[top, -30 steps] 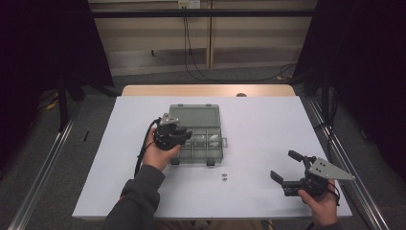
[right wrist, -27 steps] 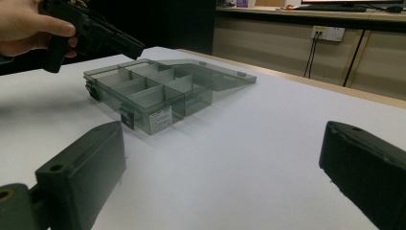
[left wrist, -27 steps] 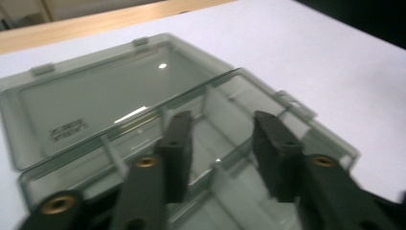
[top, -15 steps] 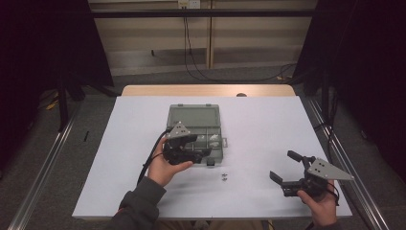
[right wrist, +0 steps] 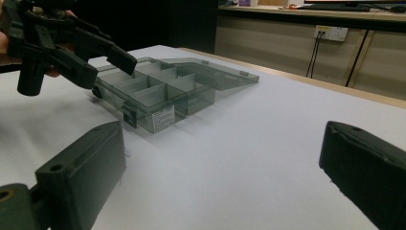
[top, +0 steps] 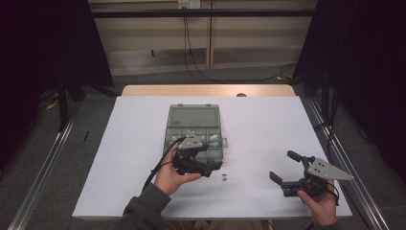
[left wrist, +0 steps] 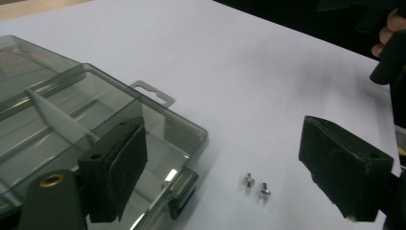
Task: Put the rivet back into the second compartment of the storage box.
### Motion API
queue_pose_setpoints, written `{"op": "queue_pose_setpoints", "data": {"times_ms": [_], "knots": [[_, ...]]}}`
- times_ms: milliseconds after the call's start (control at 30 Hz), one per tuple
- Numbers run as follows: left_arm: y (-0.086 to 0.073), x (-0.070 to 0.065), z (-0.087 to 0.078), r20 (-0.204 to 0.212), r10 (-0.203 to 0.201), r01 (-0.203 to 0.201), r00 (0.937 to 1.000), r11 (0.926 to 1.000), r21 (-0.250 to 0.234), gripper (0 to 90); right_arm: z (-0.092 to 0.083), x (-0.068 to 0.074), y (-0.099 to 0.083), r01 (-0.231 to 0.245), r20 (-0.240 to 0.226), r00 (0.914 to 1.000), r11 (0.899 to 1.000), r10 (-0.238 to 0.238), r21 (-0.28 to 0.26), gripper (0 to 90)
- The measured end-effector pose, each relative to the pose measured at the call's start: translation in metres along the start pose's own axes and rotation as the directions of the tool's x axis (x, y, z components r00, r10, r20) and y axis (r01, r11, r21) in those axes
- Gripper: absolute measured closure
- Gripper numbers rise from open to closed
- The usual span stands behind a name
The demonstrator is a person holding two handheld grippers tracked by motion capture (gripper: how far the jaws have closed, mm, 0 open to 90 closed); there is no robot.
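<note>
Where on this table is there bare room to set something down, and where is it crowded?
Bare: the strip left of the open organiser box to the table edge, and the stretch between the box and the right tongs. Crowded: the near middle, where the left tongs hang beside two small screws.

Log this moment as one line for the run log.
left gripper: open, near box corner | right gripper: open, apart | organizer box: lid open | two screws: on table beside box
</note>
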State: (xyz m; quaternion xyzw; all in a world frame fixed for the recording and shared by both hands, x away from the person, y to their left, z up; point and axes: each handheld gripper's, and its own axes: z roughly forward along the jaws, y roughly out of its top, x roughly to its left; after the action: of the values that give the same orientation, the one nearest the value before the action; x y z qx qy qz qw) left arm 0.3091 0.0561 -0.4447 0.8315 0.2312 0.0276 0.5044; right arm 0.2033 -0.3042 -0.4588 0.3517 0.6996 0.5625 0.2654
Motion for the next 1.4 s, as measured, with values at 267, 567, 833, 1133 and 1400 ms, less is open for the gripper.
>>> {"op": "queue_pose_setpoints", "data": {"times_ms": [267,567,833,1133,1400], "knots": [[-0.003,-0.013,0.013,0.049,0.019,-0.019,0.9986,0.9997,0.013,16.8,0.0,0.0,0.0,-0.001,-0.003,1.0,1.0,0.001,0.0,1.6],[-0.007,-0.021,0.024,0.066,0.036,-0.039,0.9972,0.9977,0.056,19.7,0.0,0.0,0.0,0.001,-0.004,1.0,1.0,-0.001,-0.001,1.6],[-0.014,-0.02,0.032,0.033,0.064,-0.068,0.9974,0.9873,0.144,44.8,0.0,0.0,0.0,0.0,-0.004,1.0,1.0,0.0,-0.002,1.6],[-0.018,-0.016,0.039,0.034,0.068,-0.073,0.9971,0.9752,0.209,67.4,0.0,0.0,0.0,0.0,-0.004,1.0,1.0,0.0,0.0,1.6],[-0.02,-0.016,0.043,0.045,0.069,-0.078,0.9966,0.9726,0.219,76.1,0.0,0.0,0.0,0.001,-0.007,1.0,1.0,-0.001,0.001,1.6]]}}
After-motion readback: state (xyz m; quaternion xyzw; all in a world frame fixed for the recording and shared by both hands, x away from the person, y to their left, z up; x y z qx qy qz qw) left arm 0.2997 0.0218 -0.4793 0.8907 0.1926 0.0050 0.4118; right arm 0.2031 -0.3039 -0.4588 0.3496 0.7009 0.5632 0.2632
